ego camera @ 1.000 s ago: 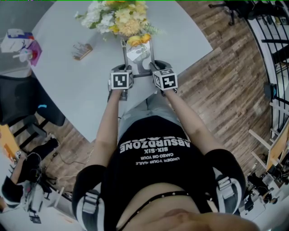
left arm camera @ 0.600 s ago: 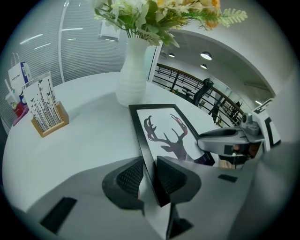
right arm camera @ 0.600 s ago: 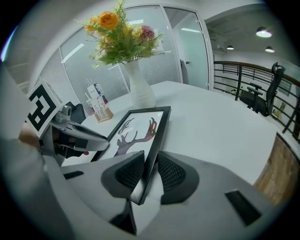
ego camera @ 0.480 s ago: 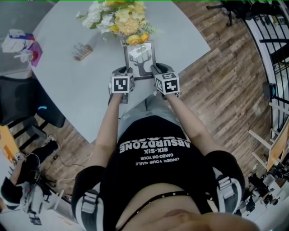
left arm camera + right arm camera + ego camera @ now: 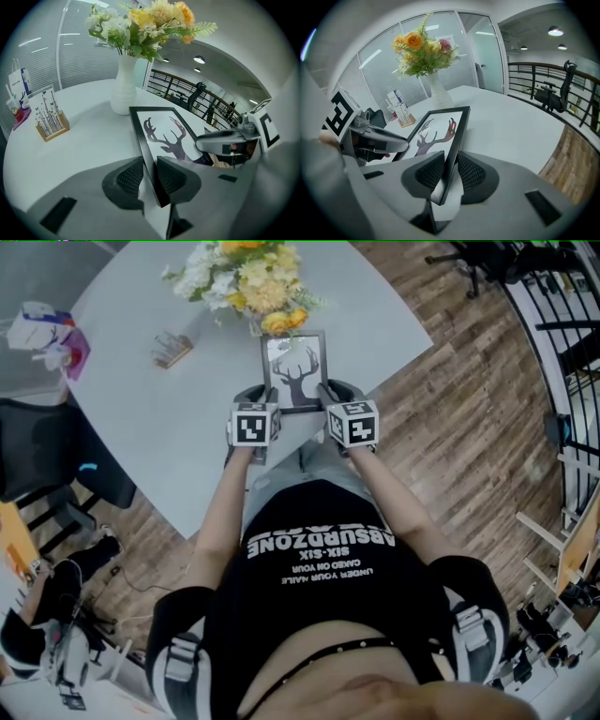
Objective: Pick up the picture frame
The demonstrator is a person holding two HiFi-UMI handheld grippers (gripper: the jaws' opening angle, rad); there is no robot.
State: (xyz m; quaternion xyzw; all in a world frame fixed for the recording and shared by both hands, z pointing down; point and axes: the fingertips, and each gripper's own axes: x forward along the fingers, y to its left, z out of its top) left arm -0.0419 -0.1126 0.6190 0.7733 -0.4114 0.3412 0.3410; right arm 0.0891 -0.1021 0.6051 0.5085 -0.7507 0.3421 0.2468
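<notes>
Black ribbed pads line the fingers of the left gripper, and they are clamped on the left rail of the picture frame, one finger on its face and one on its back. The right gripper has the same broad grey plastic shells with meshed pads, and it pinches the opposite rail in the same way. The frame hangs between the two, tilted with its face up towards the person. It is a thin, flat-edged black rectangle around a white sheet printed with a dark antlered deer head. It sits over the near part of the counter, just in front of the vase. Whether its far edge touches the surface cannot be told. The counter is smooth, pale grey and matte, with a rounded outline. The vase is plain white, narrow at the neck and wider at the base, and holds a loose bunch of flowers in yellow, orange and white with feathery green sprigs. To its left stands a small wooden block holding upright white cards printed with fine dark stems. Beyond the counter's edge lie a brown plank floor and a black metal railing.
</notes>
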